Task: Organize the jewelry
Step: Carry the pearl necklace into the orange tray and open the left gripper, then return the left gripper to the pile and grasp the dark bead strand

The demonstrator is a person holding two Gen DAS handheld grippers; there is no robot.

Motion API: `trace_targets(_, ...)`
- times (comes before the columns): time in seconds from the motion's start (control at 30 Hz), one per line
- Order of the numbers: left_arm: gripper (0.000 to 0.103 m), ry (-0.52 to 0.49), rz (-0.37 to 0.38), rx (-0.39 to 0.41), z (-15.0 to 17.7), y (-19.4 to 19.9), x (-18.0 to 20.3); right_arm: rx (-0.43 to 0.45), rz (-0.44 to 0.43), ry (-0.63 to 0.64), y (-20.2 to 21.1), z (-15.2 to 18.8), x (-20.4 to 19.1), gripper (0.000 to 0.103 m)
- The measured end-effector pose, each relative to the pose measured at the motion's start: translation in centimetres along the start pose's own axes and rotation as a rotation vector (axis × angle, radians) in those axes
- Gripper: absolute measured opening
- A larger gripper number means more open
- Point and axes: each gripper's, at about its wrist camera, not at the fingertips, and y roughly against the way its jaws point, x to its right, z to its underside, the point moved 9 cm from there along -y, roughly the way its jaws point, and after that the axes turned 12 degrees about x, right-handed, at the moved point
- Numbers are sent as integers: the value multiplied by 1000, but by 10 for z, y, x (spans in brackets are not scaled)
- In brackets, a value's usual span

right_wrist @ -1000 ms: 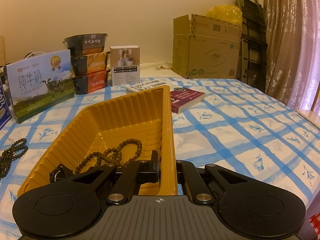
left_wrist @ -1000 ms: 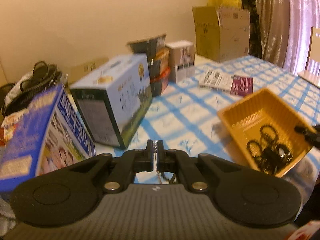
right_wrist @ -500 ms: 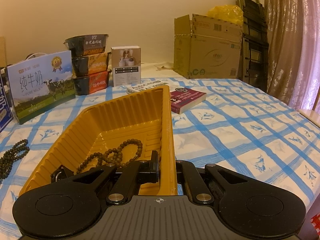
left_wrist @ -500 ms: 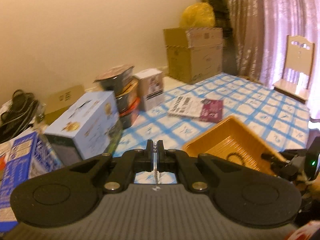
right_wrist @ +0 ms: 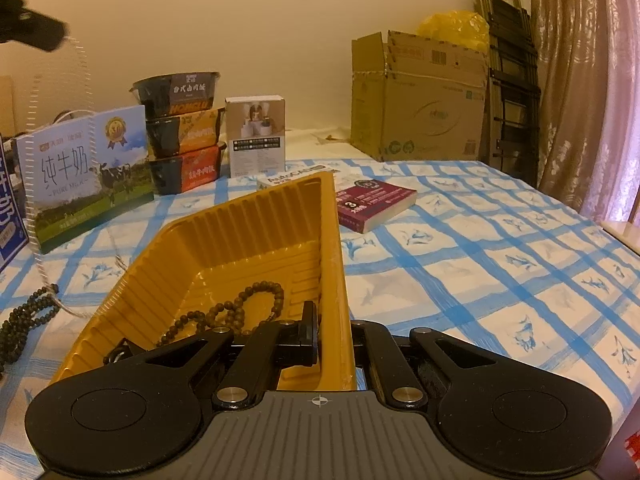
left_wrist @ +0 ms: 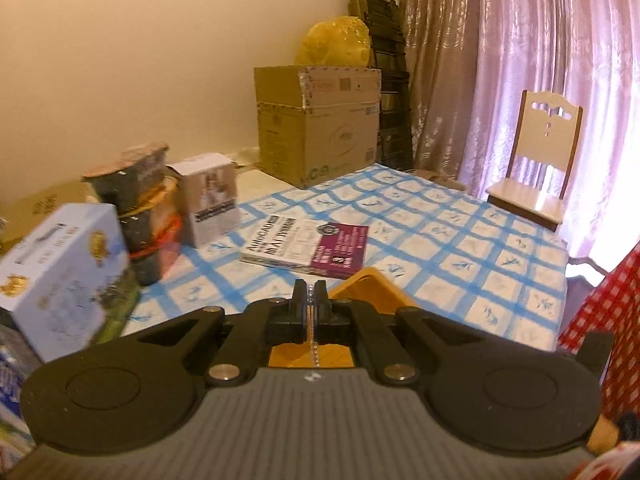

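1. A thin silver chain [right_wrist: 34, 184] is pinched between the fingers of the left gripper [left_wrist: 311, 298] and hangs down from it in a long loop; in the right wrist view the loop drops from the upper left corner to the tablecloth beside the tray, its low end lying by a dark bead strand.
2. The yellow ribbed tray [right_wrist: 256, 232] stands on the table just ahead of both grippers. A brown bead bracelet [right_wrist: 240, 308] lies coiled on its floor, near the right-hand wall.
3. The right gripper [right_wrist: 334, 334] is clamped on the tray's right wall, one finger inside and one outside.
4. A second dark bead strand [right_wrist: 24, 316] lies on the cloth left of the tray, outside it.
5. The blue-checked tablecloth [right_wrist: 500, 248] covers the table. A purple-and-white book [right_wrist: 372, 204] lies just behind the tray's far end.
6. Farther back stand a milk carton box [right_wrist: 88, 172], three stacked food bowls [right_wrist: 180, 132] and a small white box [right_wrist: 256, 136].
7. A large cardboard box [left_wrist: 320, 120] sits against the wall; a pale wooden chair [left_wrist: 540, 160] stands by the pink curtain.
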Motion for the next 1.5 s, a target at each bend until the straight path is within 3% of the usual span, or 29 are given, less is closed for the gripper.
trace_targets(0.13, 2, 30, -1, -11, 8, -20, 14, -1, 3, -8, 0, 0, 0, 4)
trace_targets(0.33, 3, 109, 26, -105, 47, -54, 36, 2, 3, -13, 0, 1, 2, 4)
trace_targets(0.43, 7, 133, 34, -145, 67, -68, 46, 2, 2, -14, 1, 2, 2, 4)
trace_targets(0.5, 15, 156, 42, -169, 79, -72, 50, 1, 0, -16, 1, 2, 3, 4)
trace_targets(0.97, 29, 197, -17, -239, 124, -38, 41, -4, 7, -27, 0, 5, 4, 4)
trace_targets(1.5, 38, 208, -79, -262, 145, 13, 28, -11, 14, -37, 4, 7, 5, 4)
